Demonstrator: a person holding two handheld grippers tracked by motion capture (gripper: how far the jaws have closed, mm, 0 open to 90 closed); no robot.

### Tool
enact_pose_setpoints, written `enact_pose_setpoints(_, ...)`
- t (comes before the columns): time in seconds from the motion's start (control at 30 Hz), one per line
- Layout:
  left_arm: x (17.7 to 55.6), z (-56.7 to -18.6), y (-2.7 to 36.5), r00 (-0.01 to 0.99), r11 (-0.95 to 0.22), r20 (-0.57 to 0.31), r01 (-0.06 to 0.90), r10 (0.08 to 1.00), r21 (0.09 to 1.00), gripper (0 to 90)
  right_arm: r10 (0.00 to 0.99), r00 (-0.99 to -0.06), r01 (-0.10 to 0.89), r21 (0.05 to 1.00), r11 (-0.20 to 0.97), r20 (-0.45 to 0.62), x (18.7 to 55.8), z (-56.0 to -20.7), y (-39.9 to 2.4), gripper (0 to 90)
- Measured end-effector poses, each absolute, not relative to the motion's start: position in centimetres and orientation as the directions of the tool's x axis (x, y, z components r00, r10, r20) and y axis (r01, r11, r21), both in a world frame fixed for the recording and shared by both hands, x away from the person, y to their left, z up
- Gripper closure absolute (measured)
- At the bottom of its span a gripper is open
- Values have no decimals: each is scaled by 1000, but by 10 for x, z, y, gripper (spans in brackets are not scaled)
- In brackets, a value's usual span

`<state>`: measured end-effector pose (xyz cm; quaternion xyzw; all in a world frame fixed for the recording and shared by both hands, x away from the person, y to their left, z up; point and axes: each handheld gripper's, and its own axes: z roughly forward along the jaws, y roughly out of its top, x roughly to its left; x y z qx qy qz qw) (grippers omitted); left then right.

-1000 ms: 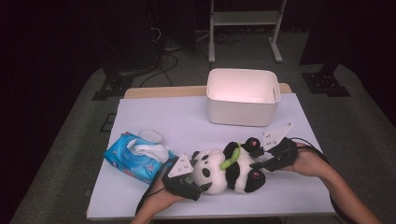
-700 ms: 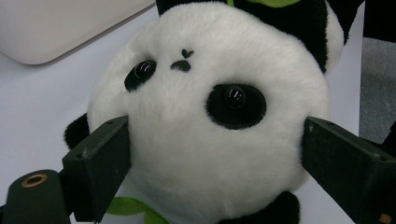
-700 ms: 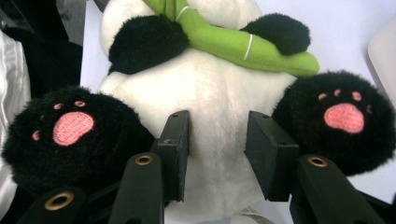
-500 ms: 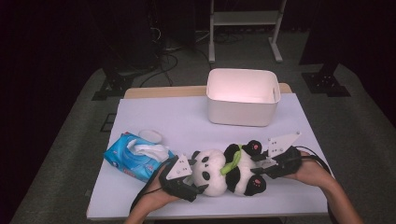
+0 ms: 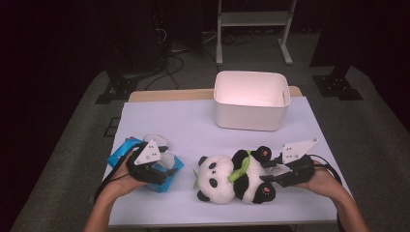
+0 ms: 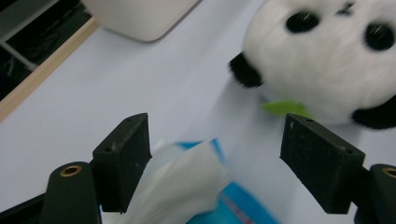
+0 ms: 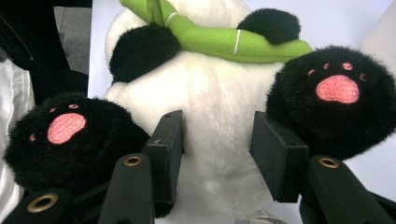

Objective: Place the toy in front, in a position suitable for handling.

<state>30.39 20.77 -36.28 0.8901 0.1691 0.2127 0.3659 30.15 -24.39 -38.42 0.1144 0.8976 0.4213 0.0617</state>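
- The plush panda (image 5: 231, 177) was seen lying on its back on the white bench (image 5: 193, 121), near the front edge, head toward the left and feet toward the right in the high view.
- A green bamboo stalk (image 5: 240, 166) was laid across its white belly, and pink paw pads were shown on the black feet.
- The right hand-held gripper (image 5: 270, 175) was placed at the panda's lower end, between the two feet.
- In the right gripper view the right hand-held gripper (image 7: 217, 140) was seen with its jaws standing apart at either side of the white lower belly; they had just been opening. Whether the pads were pressed into the fur could not be told.
- The left hand-held gripper (image 5: 159, 169) was held above the blue tissue pack (image 5: 126, 147) at the left of the bench, well clear of the panda's head.
- In the left gripper view the left hand-held gripper (image 6: 217, 163) was shown wide apart, though its jaws had just been closing a little; nothing was pinched.
- A white tissue (image 6: 180, 182) was seen sticking up from the blue pack (image 6: 238, 205) just beneath and between those jaws, close to the left one.
- The panda's face (image 6: 327, 56) was seen beyond the left jaws, with a bit of green leaf (image 6: 285, 108) under it.
- A white rectangular bin (image 5: 251, 100) was set at the far side of the bench, apart from the panda and from both grippers.
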Motion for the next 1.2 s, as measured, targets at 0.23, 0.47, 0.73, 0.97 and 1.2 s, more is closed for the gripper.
enact_pose_setpoints(0.23, 316, -361, 223, 863, -744, 272, 161, 425, 649, 362, 255, -967, 153, 775, 613, -10, 301, -385, -244, 518)
enact_pose_setpoints(0.47, 327, -367, 229, 884, -785, 260, 170, 389, 596, 528, 255, -967, 152, 777, 611, -11, 301, -385, -245, 516)
enact_pose_setpoints(0.73, 332, -370, 228, 881, -814, 268, 194, 390, 547, 873, 255, -967, 154, 780, 607, -8, 302, -386, -245, 516)
enact_pose_setpoints(0.97, 333, -360, 225, 885, -772, 205, 227, 418, 594, 877, 257, -966, 154, 780, 607, -9, 301, -386, -246, 510)
enact_pose_setpoints(1.2, 331, -339, 201, 904, -757, 179, 201, 387, 621, 877, 258, -966, 161, 783, 601, 1, 302, -386, -246, 508)
